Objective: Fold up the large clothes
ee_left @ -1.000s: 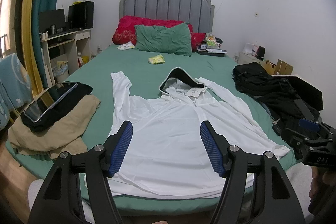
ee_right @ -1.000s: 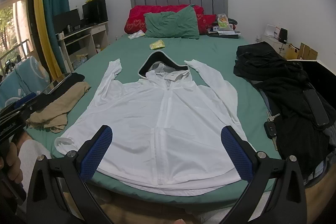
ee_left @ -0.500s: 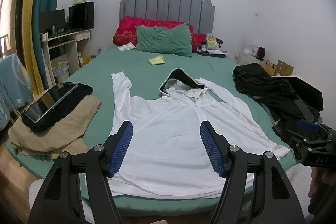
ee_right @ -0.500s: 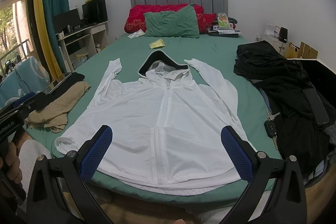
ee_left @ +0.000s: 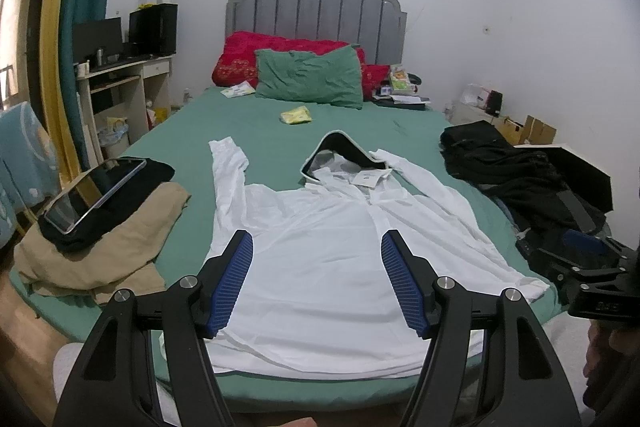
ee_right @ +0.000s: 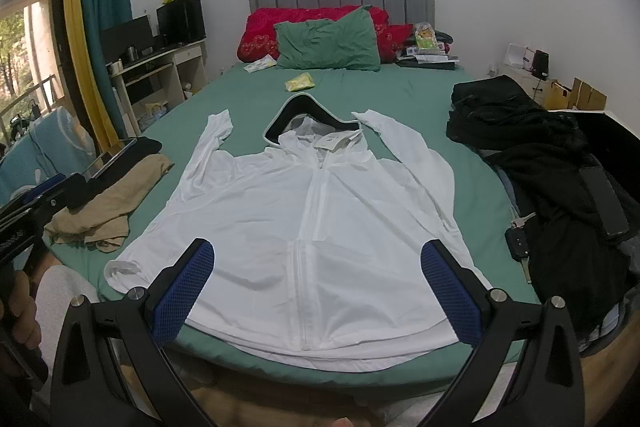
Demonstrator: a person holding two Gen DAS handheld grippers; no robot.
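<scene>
1. Your left gripper (ee_left: 316, 247) and right gripper (ee_right: 318, 255) both gape wide, holding nothing, above the hem.
2. The hoodie (ee_right: 312, 211) lies flat, front up, on the bed (ee_right: 256, 95), hood at 12 o'clock.
3. Risk: thin cloth; a shallow pinch may slip or catch the sheet.
4. Risk: keys (ee_right: 518, 239) at 3 o'clock and the tan clothes (ee_right: 108, 199) at 9 o'clock may snag a swung sleeve.

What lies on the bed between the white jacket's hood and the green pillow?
In both views, only a small yellow packet lies on the green sheet between hood and green pillow.
</scene>
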